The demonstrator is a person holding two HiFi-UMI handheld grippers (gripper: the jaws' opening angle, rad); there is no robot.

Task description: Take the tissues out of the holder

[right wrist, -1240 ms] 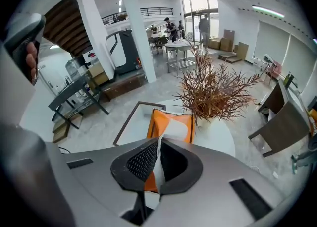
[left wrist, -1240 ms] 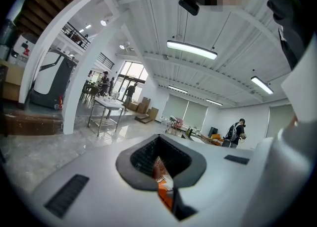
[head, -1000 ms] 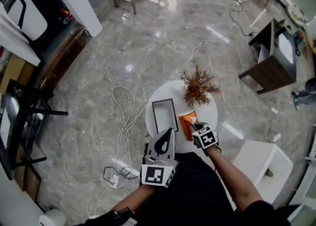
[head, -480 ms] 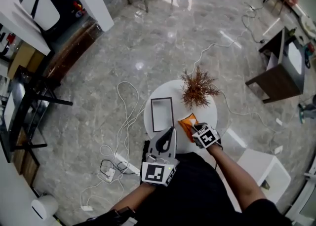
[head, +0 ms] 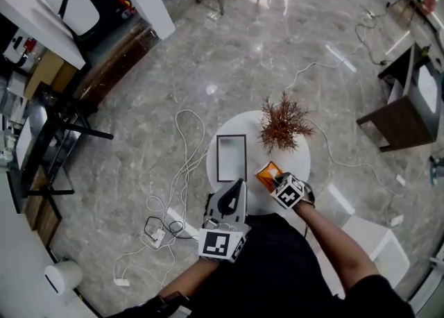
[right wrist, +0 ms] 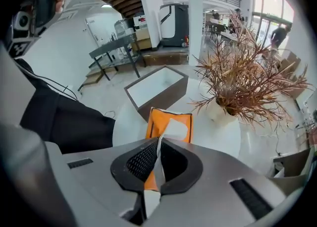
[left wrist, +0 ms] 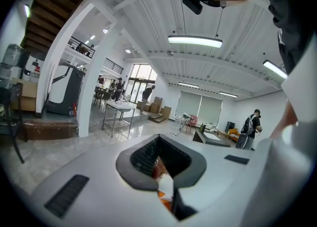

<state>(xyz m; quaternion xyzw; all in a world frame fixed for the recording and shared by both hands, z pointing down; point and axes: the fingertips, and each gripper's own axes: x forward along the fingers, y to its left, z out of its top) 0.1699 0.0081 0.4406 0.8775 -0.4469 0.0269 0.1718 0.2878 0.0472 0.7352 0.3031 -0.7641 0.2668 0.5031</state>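
Our right tool (right wrist: pixel 159 144) is clenched on the white tissue sheet (right wrist: pixel 172 131) from the flat orange tissue holder (right wrist: pixel 168 118) just ahead of its tips. A pull could drag the unheld holder along or tear the sheet, since our left tool (head: pixel 238 189) hangs beside it, closed and empty.

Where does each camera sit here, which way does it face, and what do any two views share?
Head view: on the person's head, looking steeply down at the table; both forearms, left gripper and right gripper show.
Left gripper view: on the left gripper, facing about level across the hall floor; its shut jaws and the person's torso show.
Right gripper view: on the right gripper, angled down at the pack; its jaws, shut on a tissue, show.
Shared: head and right gripper views both show table, box, plant, pack.
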